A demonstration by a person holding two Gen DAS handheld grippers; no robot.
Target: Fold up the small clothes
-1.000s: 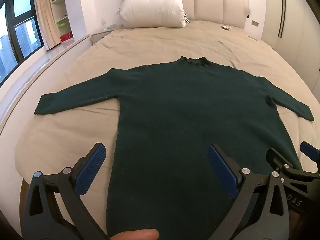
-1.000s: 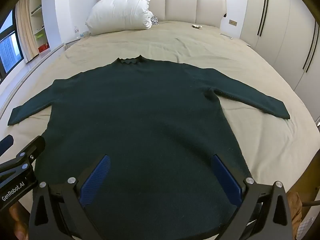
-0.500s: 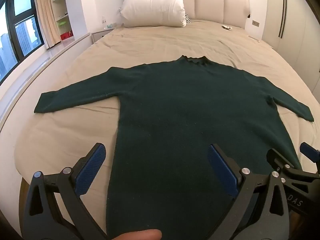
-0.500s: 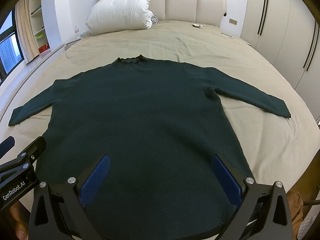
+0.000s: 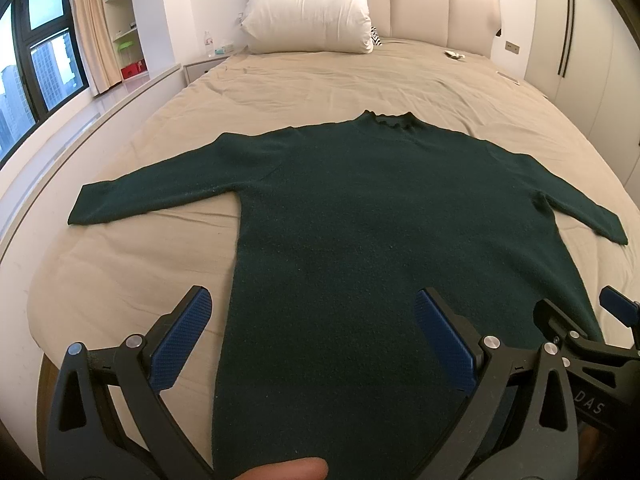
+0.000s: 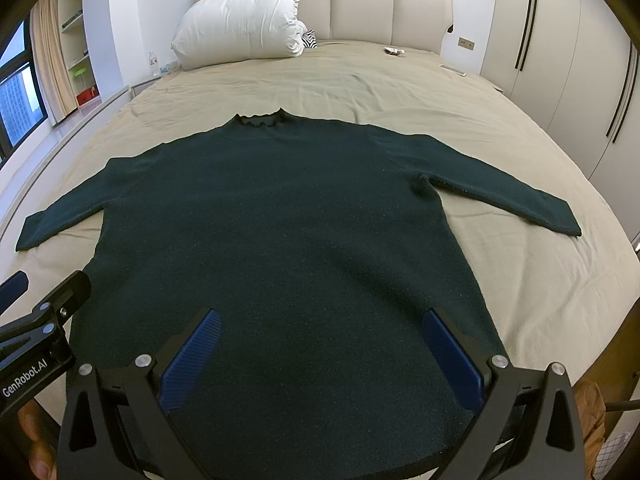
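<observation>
Our jaws stand apart on both the left gripper [image 5: 316, 336] and right gripper [image 6: 320, 356], seemingly above the hem. The sweater [image 6: 280, 216] lies flat on the bed [image 6: 400, 84] (sleeves outspread), collar toward the pillow [image 6: 240, 20].

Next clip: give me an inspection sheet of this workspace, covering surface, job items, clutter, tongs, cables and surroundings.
Surface: bed, beige sheet, lightly creased.
Job's things: dark green sweater lying flat, both sleeves spread, collar toward the headboard, unfolded.
Clutter: white pillow; small object near the headboard, too small to identify.
Tongs: left tongs open above the hem; right tongs open, holding nothing.
Cables: nothing seen.
Surroundings: window, shelves, wardrobe doors.
</observation>
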